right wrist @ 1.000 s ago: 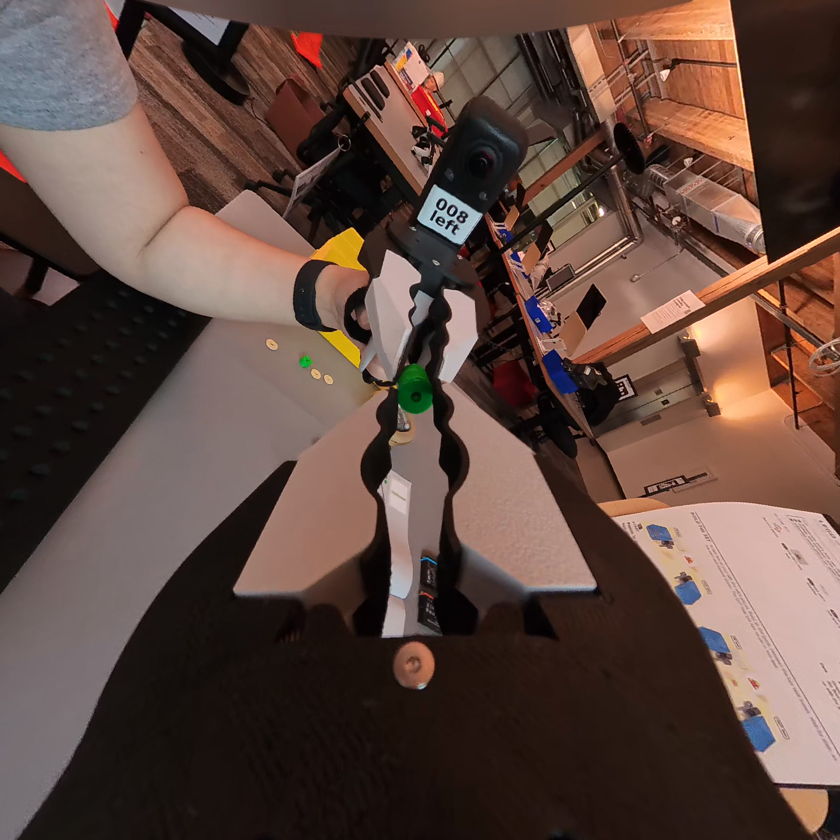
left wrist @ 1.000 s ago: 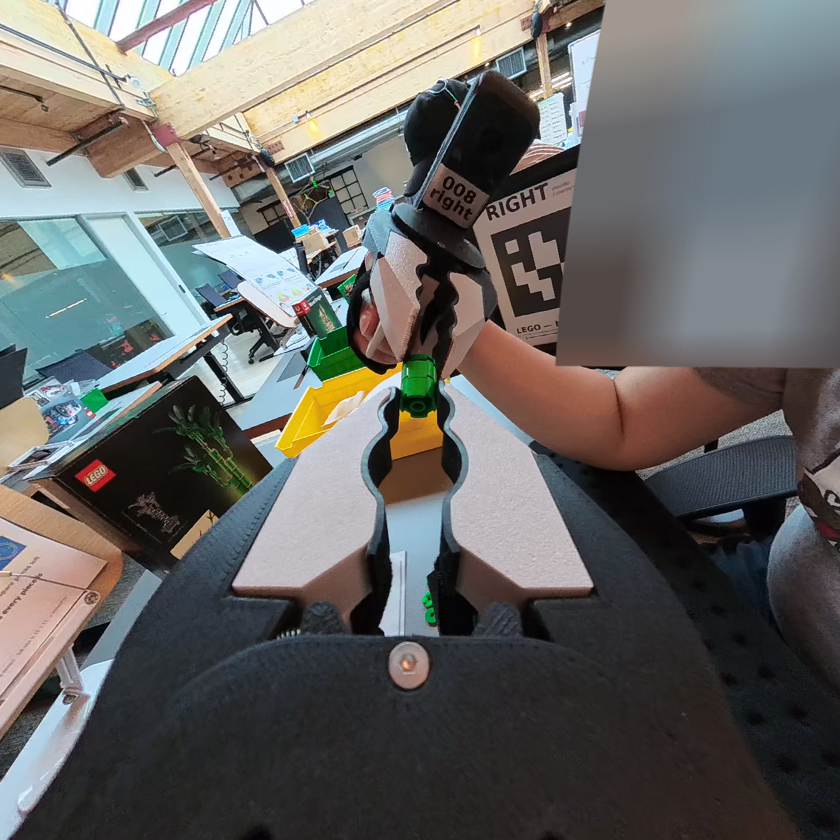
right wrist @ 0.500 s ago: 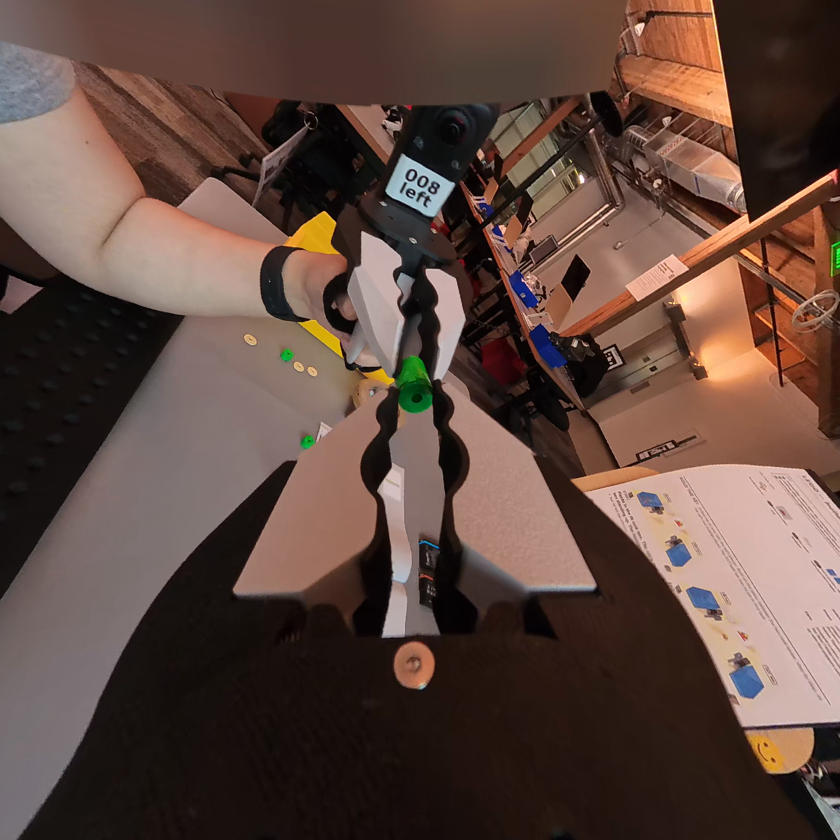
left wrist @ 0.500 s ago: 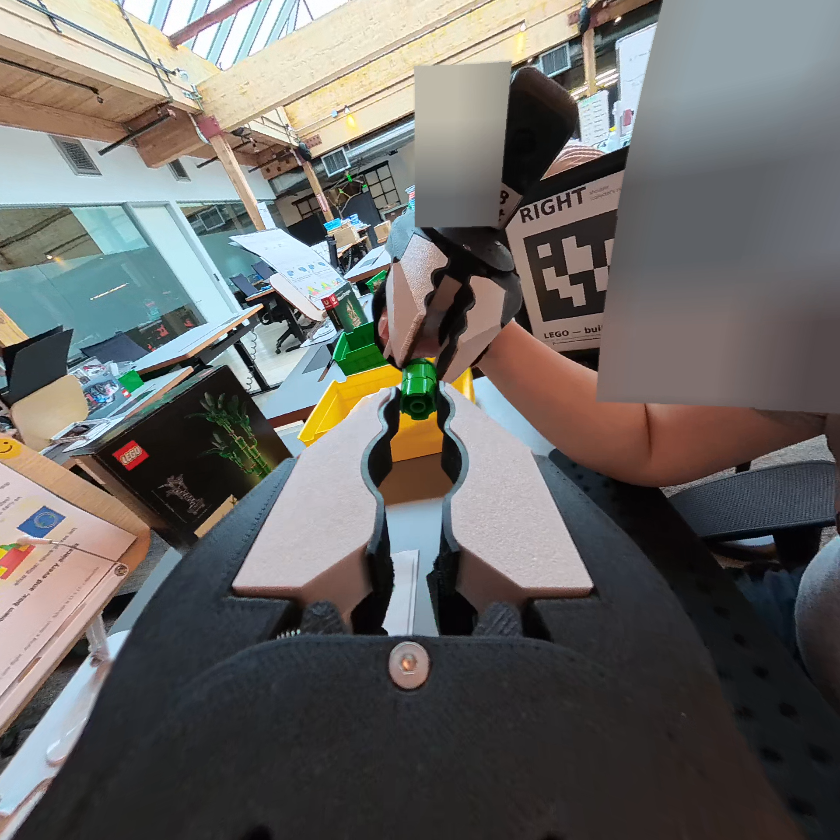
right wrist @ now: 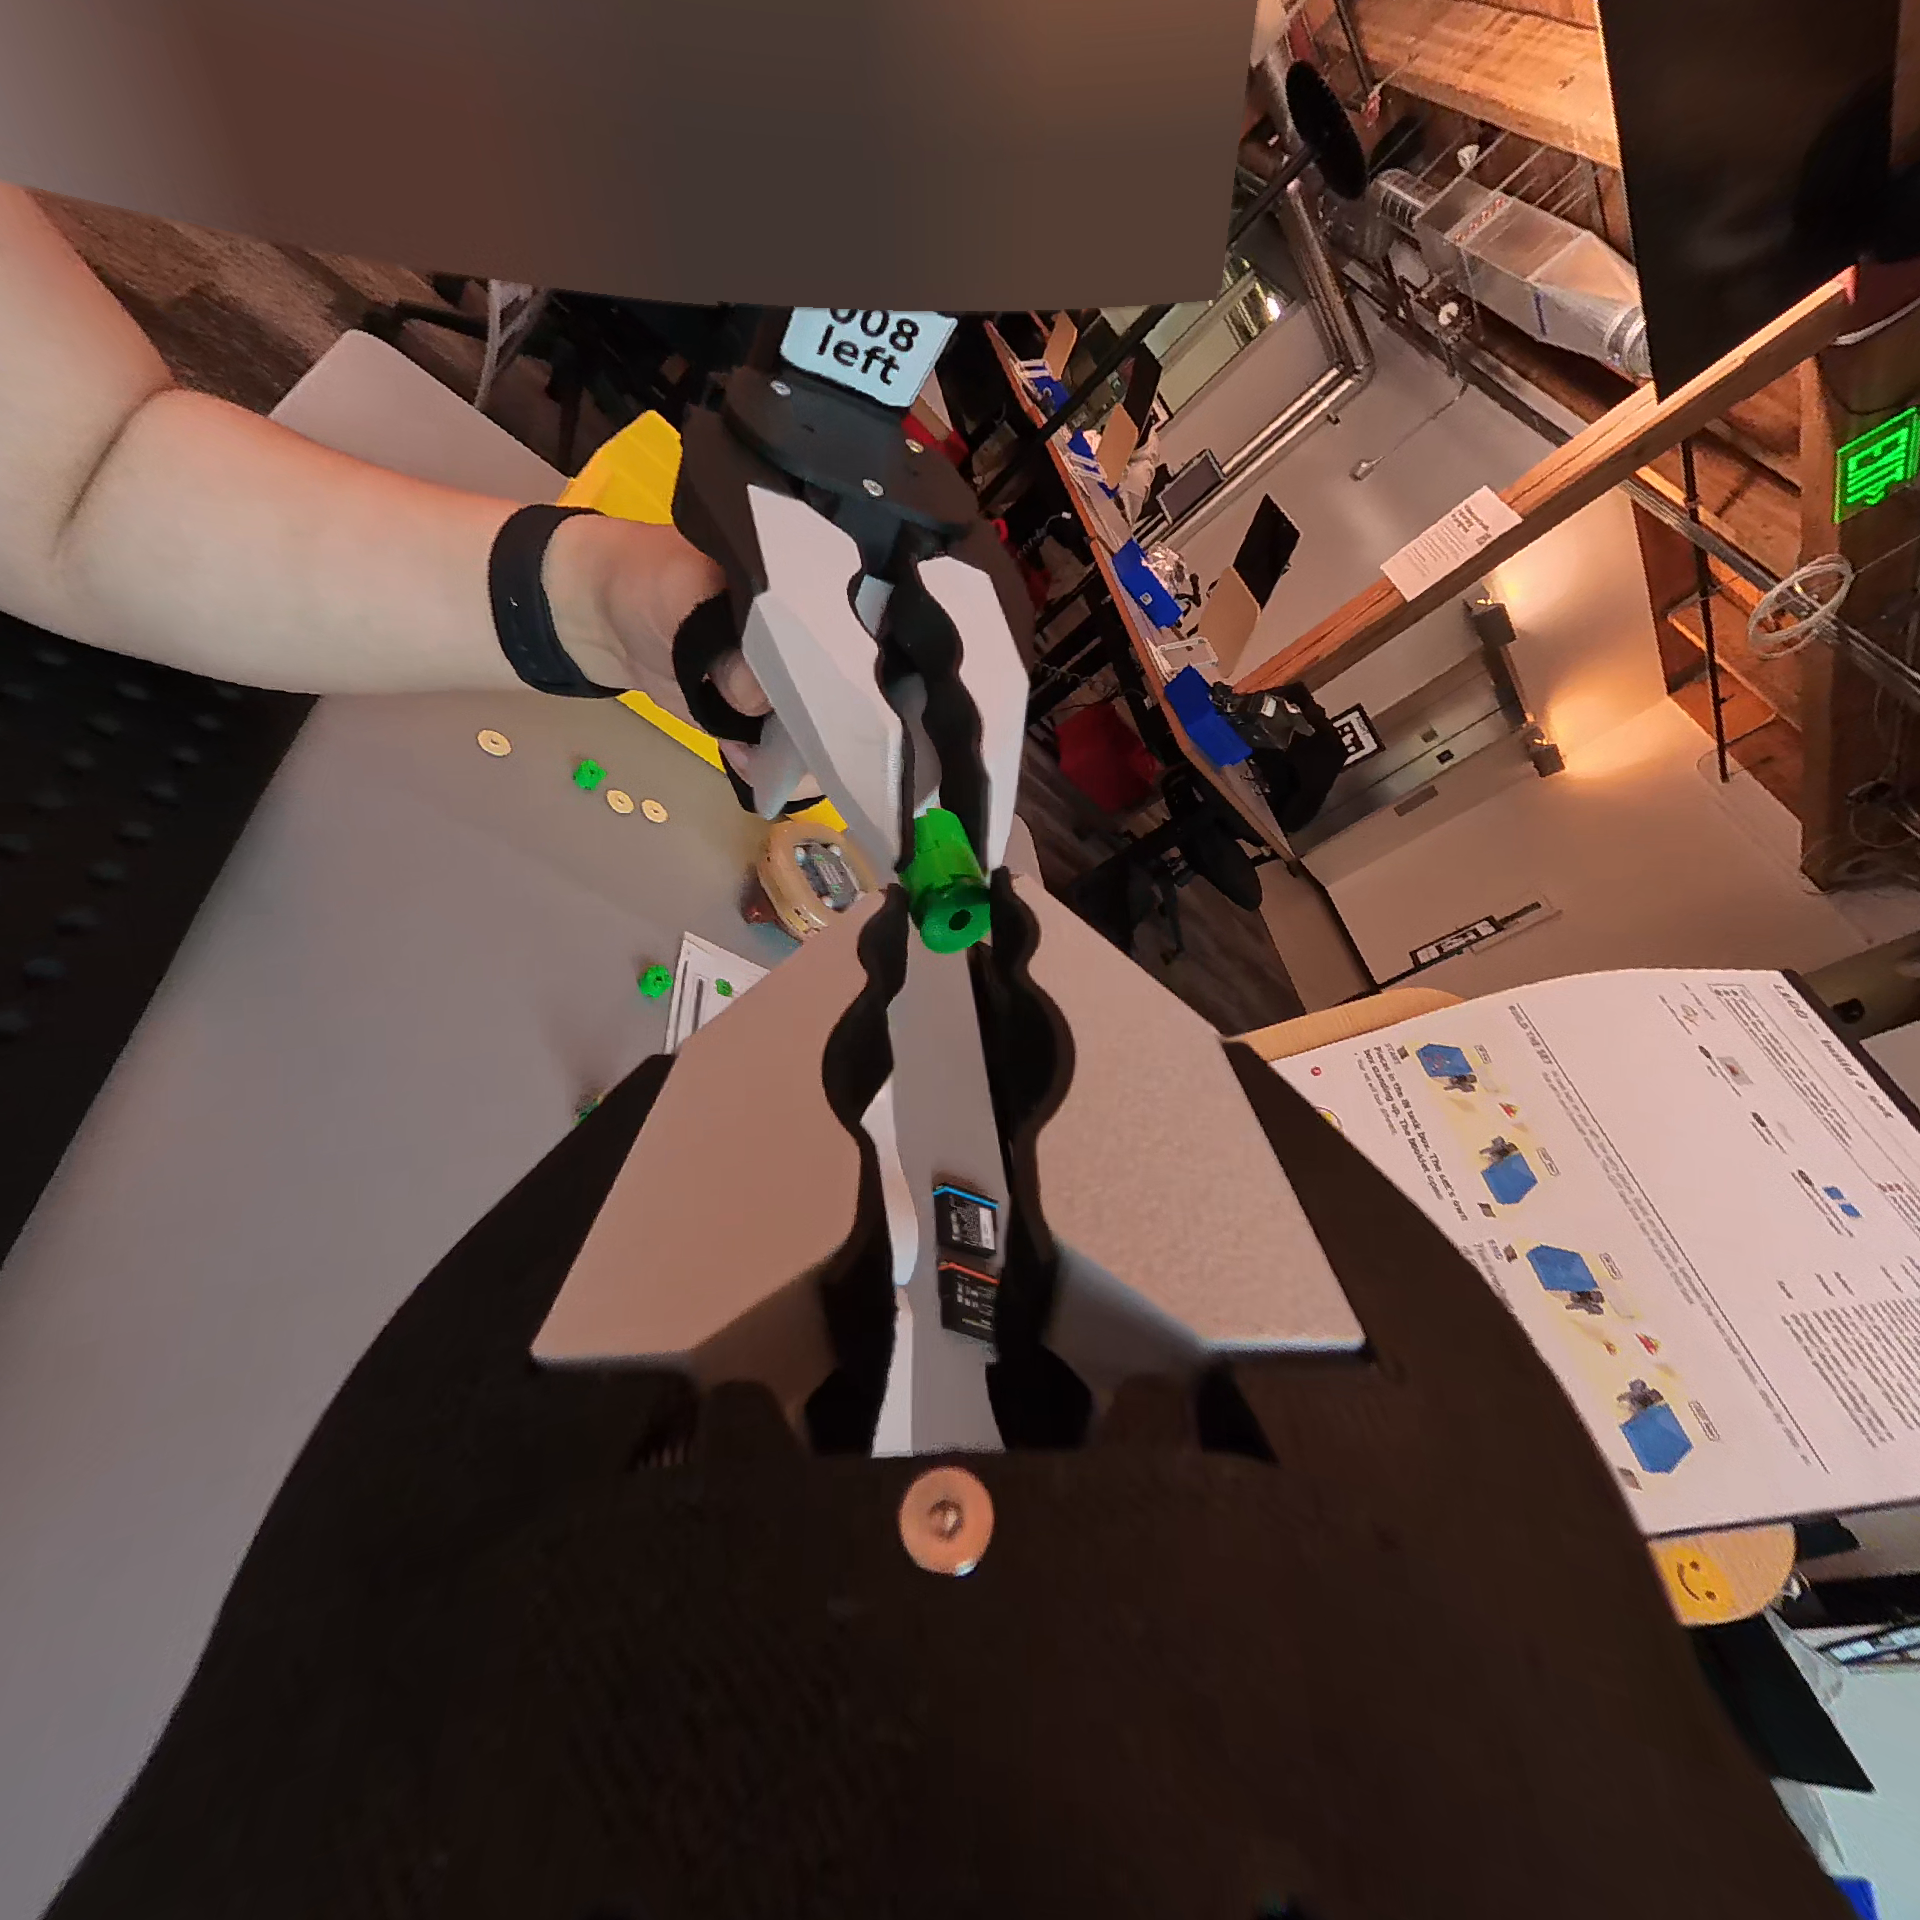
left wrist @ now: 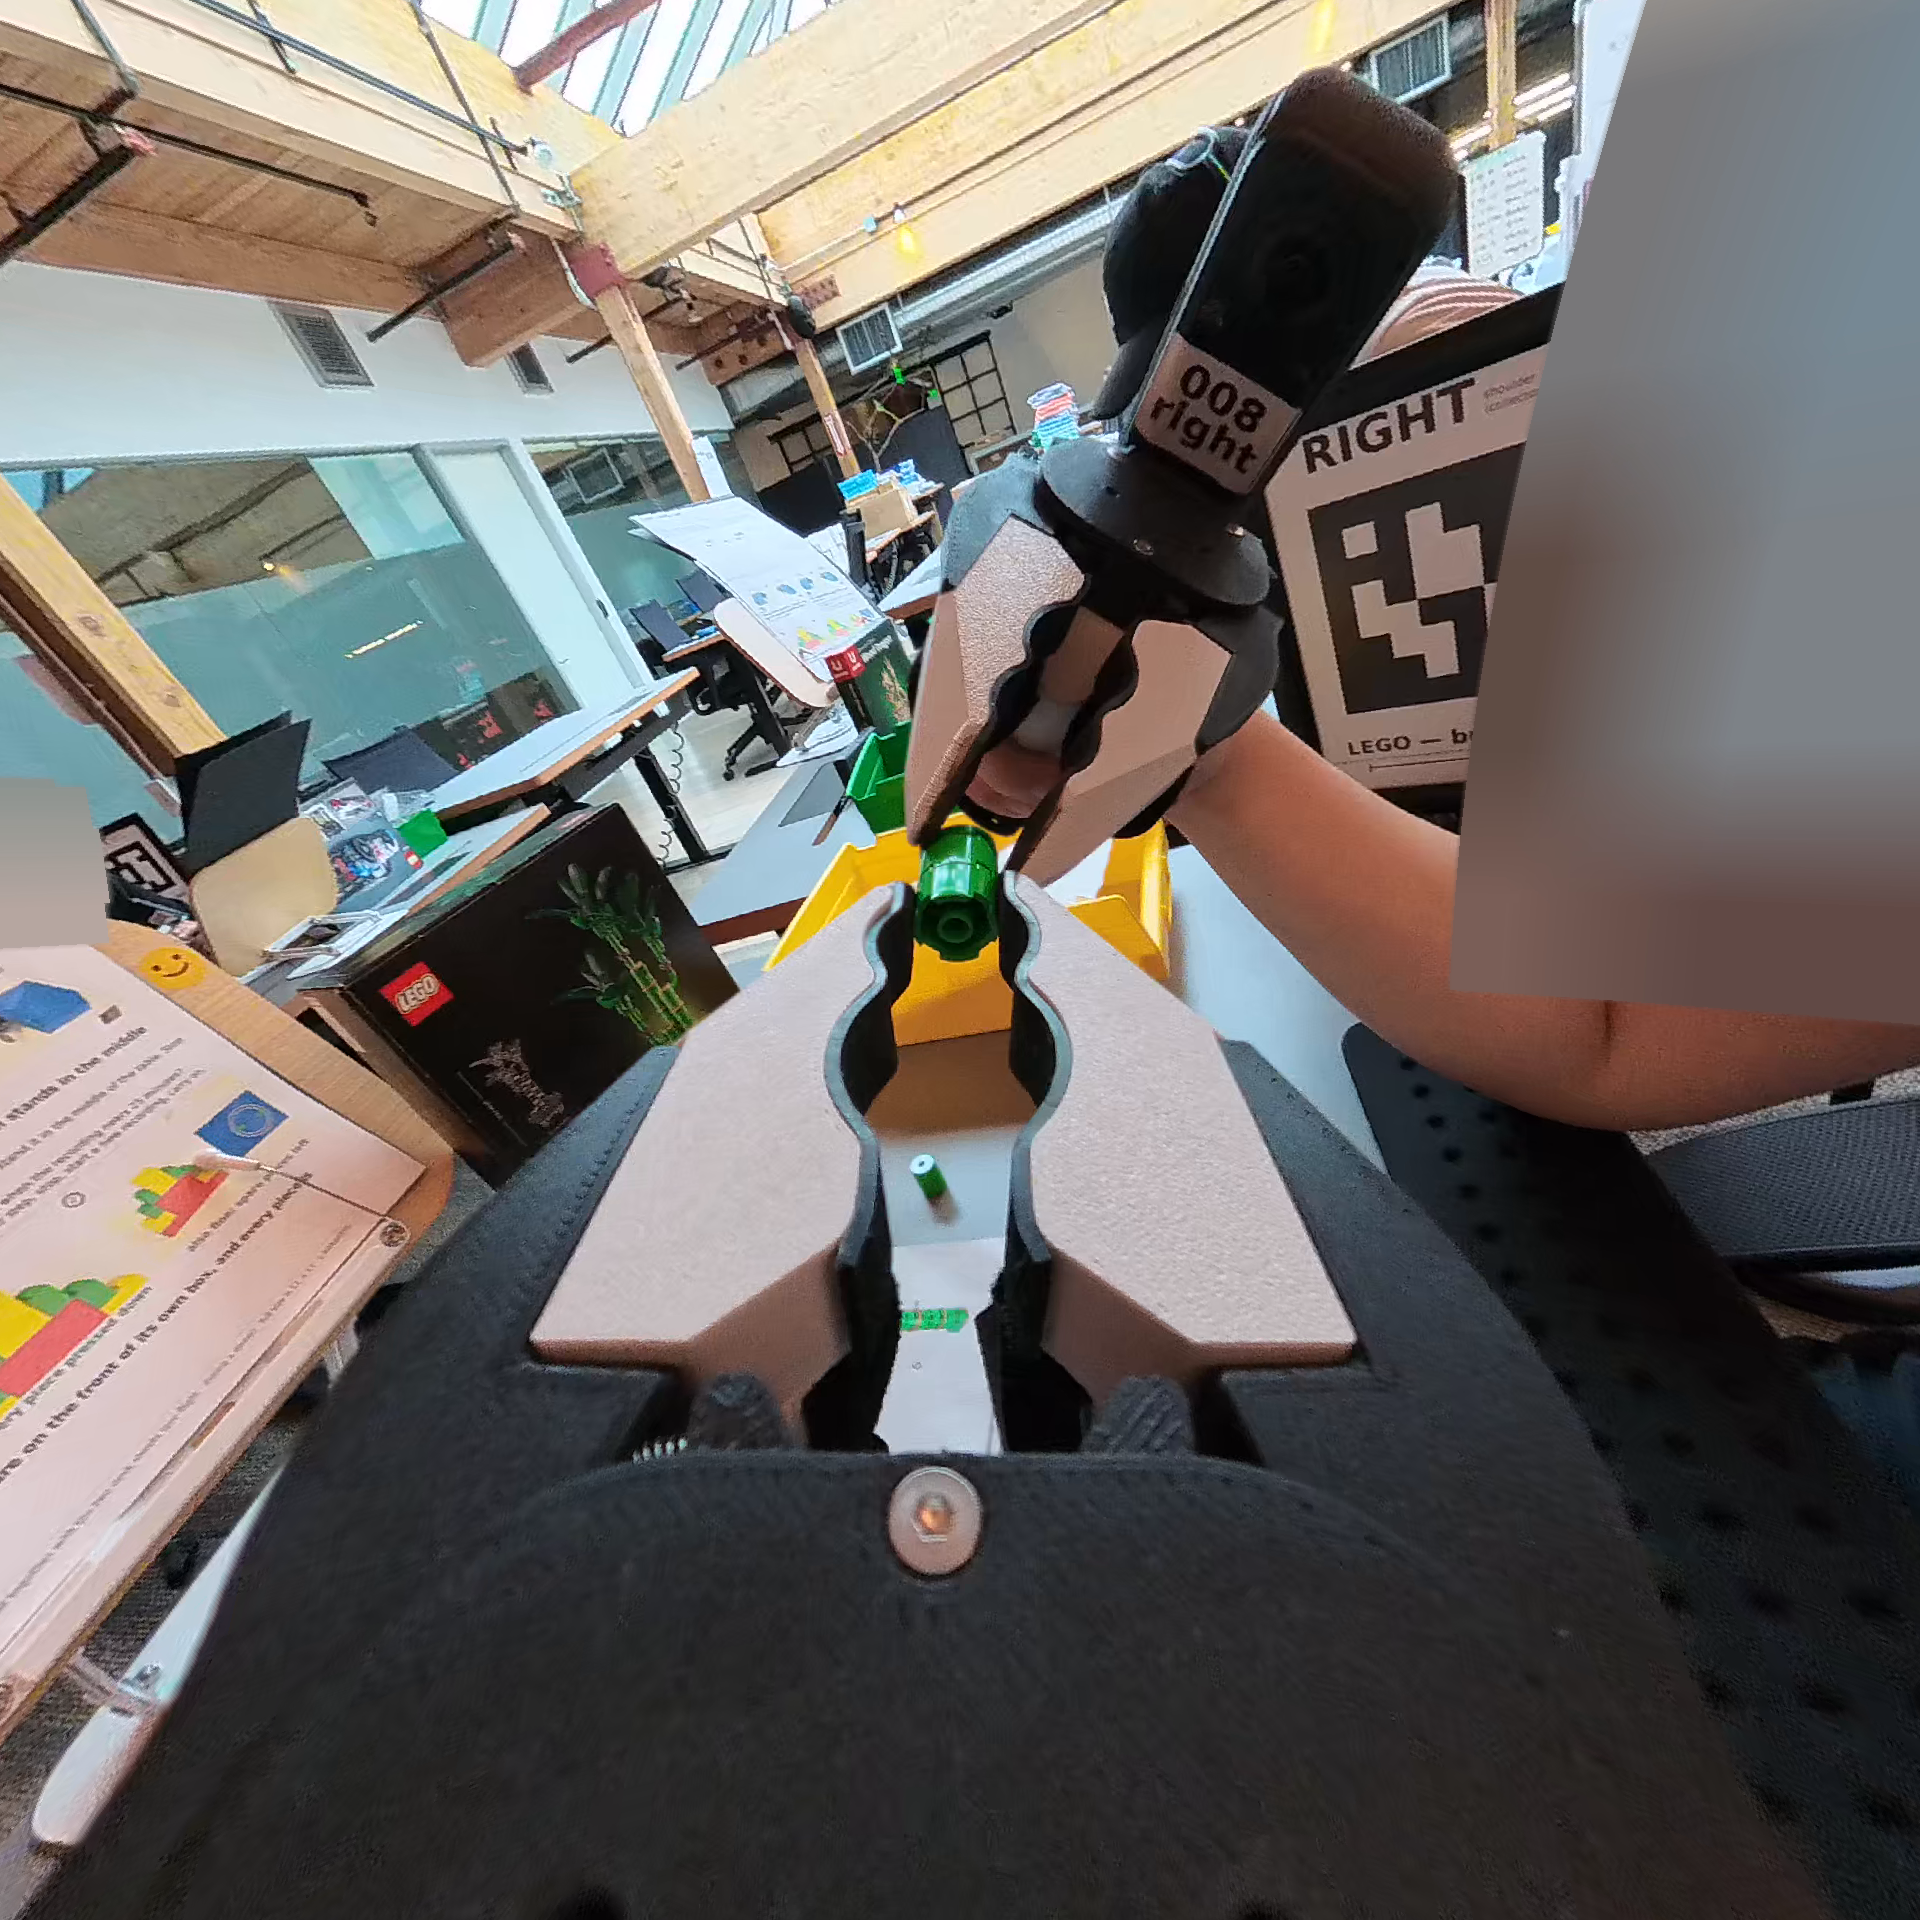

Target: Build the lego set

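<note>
Grey tabletop (right wrist: 343, 1039) stretches beneath both tools, carrying a yellow bin (left wrist: 966, 997), a black set box (left wrist: 520, 997) off its edge and small loose green pieces (right wrist: 655, 980). Above it the left gripper (left wrist: 954, 914) and right gripper (right wrist: 940, 920) meet tip to tip. Both are closed narrowly on one green cylindrical lego piece (left wrist: 954, 896), each pinching an opposite end, held well clear of the table.
</note>
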Action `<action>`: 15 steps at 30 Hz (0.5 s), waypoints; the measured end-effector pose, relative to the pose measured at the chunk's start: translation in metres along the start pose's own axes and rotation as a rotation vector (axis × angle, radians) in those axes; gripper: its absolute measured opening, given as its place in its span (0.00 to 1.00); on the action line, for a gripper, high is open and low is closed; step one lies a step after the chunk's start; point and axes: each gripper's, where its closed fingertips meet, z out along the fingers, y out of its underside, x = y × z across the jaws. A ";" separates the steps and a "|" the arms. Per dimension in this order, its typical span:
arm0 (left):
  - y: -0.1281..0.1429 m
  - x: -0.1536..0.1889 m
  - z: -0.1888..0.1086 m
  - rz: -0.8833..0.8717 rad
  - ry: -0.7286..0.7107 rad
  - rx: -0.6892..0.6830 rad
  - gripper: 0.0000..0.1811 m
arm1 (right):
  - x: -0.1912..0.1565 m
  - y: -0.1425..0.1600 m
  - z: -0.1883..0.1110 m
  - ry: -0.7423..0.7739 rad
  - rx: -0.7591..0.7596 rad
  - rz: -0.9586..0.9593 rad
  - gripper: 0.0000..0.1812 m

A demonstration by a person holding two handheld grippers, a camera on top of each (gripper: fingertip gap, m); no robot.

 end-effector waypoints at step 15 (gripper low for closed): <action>-0.036 -0.017 -0.015 -0.118 -0.079 0.278 0.07 | 0.026 -0.029 0.007 0.238 0.179 -0.111 0.06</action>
